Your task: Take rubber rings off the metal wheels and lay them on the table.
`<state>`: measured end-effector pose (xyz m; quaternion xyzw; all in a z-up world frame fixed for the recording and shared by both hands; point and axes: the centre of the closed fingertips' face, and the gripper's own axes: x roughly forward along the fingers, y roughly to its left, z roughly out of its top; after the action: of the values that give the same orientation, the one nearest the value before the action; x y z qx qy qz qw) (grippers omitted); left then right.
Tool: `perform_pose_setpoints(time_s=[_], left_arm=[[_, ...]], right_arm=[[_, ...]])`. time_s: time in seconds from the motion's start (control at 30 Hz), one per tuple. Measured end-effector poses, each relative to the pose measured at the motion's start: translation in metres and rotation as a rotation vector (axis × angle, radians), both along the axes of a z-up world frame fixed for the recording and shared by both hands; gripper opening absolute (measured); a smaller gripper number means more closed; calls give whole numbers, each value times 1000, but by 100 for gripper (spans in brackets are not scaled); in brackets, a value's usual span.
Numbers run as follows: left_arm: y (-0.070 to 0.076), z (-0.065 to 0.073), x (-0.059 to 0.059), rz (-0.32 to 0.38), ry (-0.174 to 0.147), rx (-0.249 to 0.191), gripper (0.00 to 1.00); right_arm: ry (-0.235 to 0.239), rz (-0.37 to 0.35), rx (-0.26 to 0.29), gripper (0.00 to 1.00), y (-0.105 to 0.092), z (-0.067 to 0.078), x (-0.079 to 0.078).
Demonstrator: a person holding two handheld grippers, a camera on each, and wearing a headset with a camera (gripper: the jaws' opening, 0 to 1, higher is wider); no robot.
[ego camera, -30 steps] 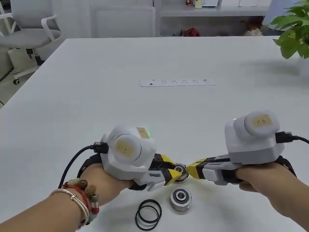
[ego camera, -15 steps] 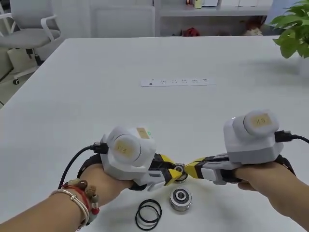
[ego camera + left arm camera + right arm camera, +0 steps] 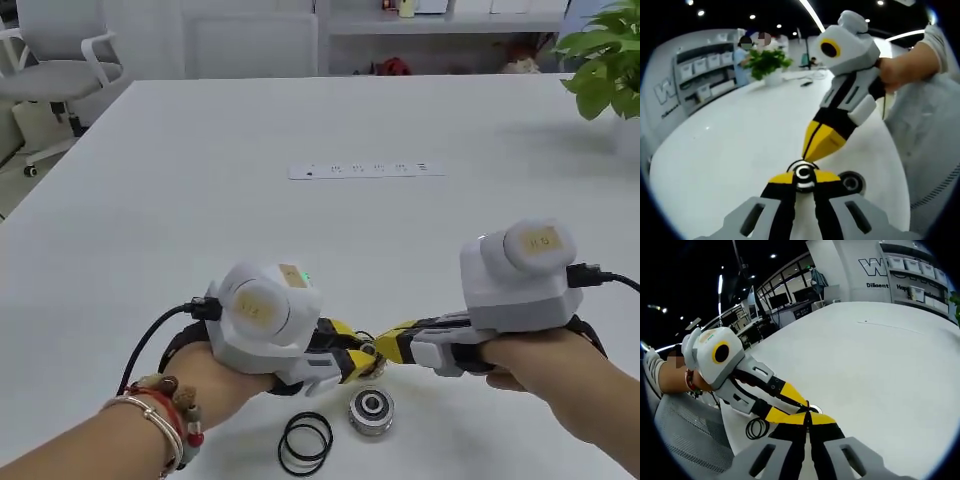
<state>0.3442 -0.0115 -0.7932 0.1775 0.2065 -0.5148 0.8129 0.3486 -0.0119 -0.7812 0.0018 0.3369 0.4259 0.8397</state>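
A small metal wheel (image 3: 369, 349) with a black rubber ring round it hangs just above the white table (image 3: 330, 240). My left gripper (image 3: 358, 352) is shut on it from the left. In the left gripper view the wheel (image 3: 803, 172) sits between my yellow tips (image 3: 803, 178). My right gripper (image 3: 383, 345) comes in from the right with its jaws pressed together on the ring at the wheel's rim (image 3: 810, 152). A second wheel (image 3: 372, 410) lies bare on the table below. Two loose black rings (image 3: 305, 440) lie to its left, and in the right gripper view the same rings (image 3: 756, 428) lie under the left gripper (image 3: 801, 410).
A white power strip (image 3: 365, 170) lies flat across the middle of the table. A potted plant (image 3: 605, 60) stands at the far right corner. An office chair (image 3: 60, 60) is beyond the far left edge. Wide bare tabletop stretches ahead of both grippers.
Both grippers stay joined at the wheel. The right gripper has crept slightly left and up. The rings and the bare wheel on the table have not moved.
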Motion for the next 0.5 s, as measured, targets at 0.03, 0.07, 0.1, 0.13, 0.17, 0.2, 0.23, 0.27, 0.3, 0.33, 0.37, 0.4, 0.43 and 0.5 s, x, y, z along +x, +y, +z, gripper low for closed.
perform_pose_setpoints(time_s=[0.03,0.07,0.1,0.13,0.17,0.2,0.23,0.27,0.3,0.33,0.37,0.4,0.43,0.5], left_arm=[[0,0,0,-1,-3,4,14],[-1,0,-1,-2,-3,7,14],[-1,0,-1,-4,-2,8,14],[-1,0,-1,-7,2,9,14],[-1,0,-1,-8,4,10,14],[0,1,-2,-14,6,12,15],[0,3,-2,-17,8,6,15],[0,4,-4,-34,11,15,14],[0,5,-4,-33,10,14,13],[0,9,-5,-40,8,12,12],[0,11,-5,-46,10,7,13],[0,13,-5,-47,12,5,14],[1,16,-5,-49,12,3,16],[3,23,-3,-44,8,-7,18]], right_arm=[[0,-6,5,0,0,1,0],[1,-8,7,0,1,1,0],[2,-7,8,0,1,2,0],[1,-5,8,0,1,2,0],[-1,-3,7,0,1,2,-1],[-1,-3,6,0,1,2,-1],[0,-4,8,0,1,3,-1],[0,-5,10,0,1,3,-1],[1,-7,12,0,1,3,0],[1,-10,15,0,1,4,0],[0,-13,21,0,0,6,1],[1,-17,26,0,0,7,1],[1,-20,29,0,0,8,2],[-1,-28,40,0,0,12,3]])
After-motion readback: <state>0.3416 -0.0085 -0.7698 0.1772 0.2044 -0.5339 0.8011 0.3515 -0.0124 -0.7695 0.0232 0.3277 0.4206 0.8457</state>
